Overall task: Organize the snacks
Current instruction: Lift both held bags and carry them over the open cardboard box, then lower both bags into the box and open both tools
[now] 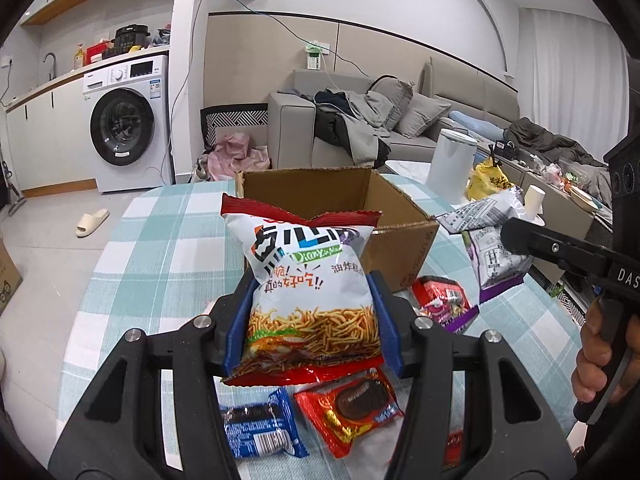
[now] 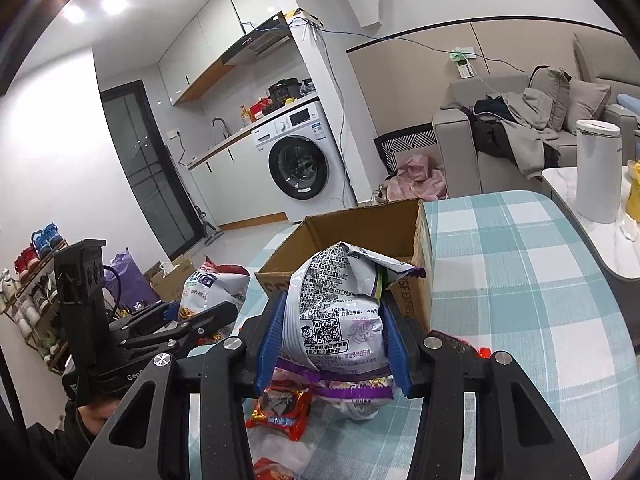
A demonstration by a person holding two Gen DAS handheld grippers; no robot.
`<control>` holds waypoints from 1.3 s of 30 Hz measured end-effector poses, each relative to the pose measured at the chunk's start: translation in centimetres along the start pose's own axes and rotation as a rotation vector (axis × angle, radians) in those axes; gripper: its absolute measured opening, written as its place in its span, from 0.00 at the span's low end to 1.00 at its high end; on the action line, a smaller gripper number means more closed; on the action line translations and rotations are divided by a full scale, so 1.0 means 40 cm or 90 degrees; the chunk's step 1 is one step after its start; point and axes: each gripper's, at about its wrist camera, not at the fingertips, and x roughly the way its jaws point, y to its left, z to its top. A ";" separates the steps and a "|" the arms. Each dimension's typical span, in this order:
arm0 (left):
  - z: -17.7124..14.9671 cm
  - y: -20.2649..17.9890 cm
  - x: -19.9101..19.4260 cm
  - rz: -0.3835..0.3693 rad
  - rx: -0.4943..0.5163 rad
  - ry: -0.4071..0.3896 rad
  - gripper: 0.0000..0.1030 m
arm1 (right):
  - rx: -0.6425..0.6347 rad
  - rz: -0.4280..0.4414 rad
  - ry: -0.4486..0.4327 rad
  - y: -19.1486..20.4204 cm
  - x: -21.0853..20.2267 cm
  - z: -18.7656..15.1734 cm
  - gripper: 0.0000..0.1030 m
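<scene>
I am working over a table [image 1: 168,216] that is wearing a teal-and-white checked cloth. An open cardboard box [image 1: 400,240] is standing on it near the far edge, with its brown inside showing to both my cameras.

My left gripper [image 1: 312,320] is pressing its blue pads against the two sides of a white noodle-snack bag [image 1: 308,280] with red ends. The jaws are standing only partly apart, filled by the bag, and I am holding it upright above the cloth, just in front of the box.

My right gripper [image 2: 332,344] is squeezing a white-and-purple snack bag [image 2: 340,300] the same way, printed back facing me, its crumpled top leaning toward the box's near wall. Its jaws are also part open and closed firmly on the bag.

Smaller packets are lying on the cloth beneath me: a red cookie packet [image 1: 352,412], a blue cookie packet [image 1: 260,428] just beside it, and a red-and-purple wrapper [image 1: 444,304] near the box's corner.
</scene>
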 end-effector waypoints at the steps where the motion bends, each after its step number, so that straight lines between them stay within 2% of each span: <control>1: 0.004 -0.002 0.002 0.001 0.000 -0.002 0.49 | 0.000 -0.001 0.000 0.000 0.005 0.005 0.45; 20: 0.075 -0.009 0.075 0.012 0.010 -0.005 0.49 | 0.016 -0.016 -0.016 -0.018 0.070 0.076 0.45; 39: 0.140 0.037 0.203 0.024 -0.002 0.008 0.49 | 0.033 -0.029 0.007 -0.049 0.178 0.122 0.45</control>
